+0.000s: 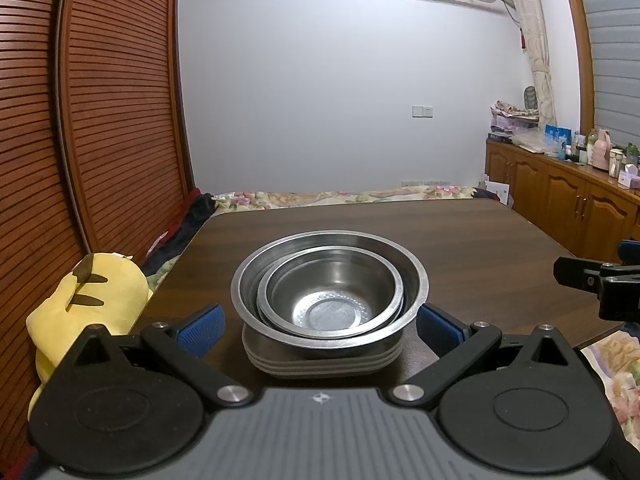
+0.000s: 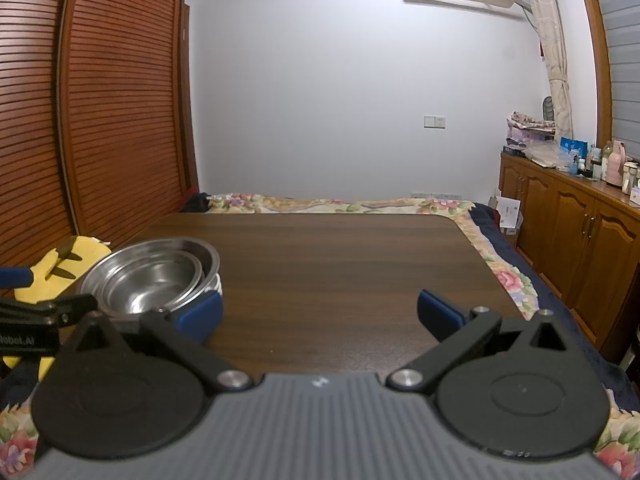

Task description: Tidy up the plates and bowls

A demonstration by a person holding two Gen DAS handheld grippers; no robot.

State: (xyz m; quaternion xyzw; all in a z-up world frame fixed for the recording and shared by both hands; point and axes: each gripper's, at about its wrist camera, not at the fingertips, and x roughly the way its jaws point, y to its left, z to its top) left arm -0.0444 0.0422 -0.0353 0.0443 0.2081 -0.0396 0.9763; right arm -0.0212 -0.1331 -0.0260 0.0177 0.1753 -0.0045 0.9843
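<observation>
A yellow plush toy point(image 1: 86, 300) slumps off the left edge of a dark wood table point(image 1: 460, 248), beside slatted wardrobe doors. Near the table's front left, steel bowls point(image 1: 330, 292) sit nested, largest outermost, on a stack of pale plates point(image 1: 324, 362), an arrangement that suggests the sorting is largely finished. The left gripper point(image 1: 320, 326) faces this pile, its blue pads spread wide to either side and gripping nothing; whether they touch the bowls cannot be told. To the right, the right gripper point(image 2: 320, 314) hangs equally wide open and empty over bare tabletop, well apart from the pile, apparently with nothing there to collect.
</observation>
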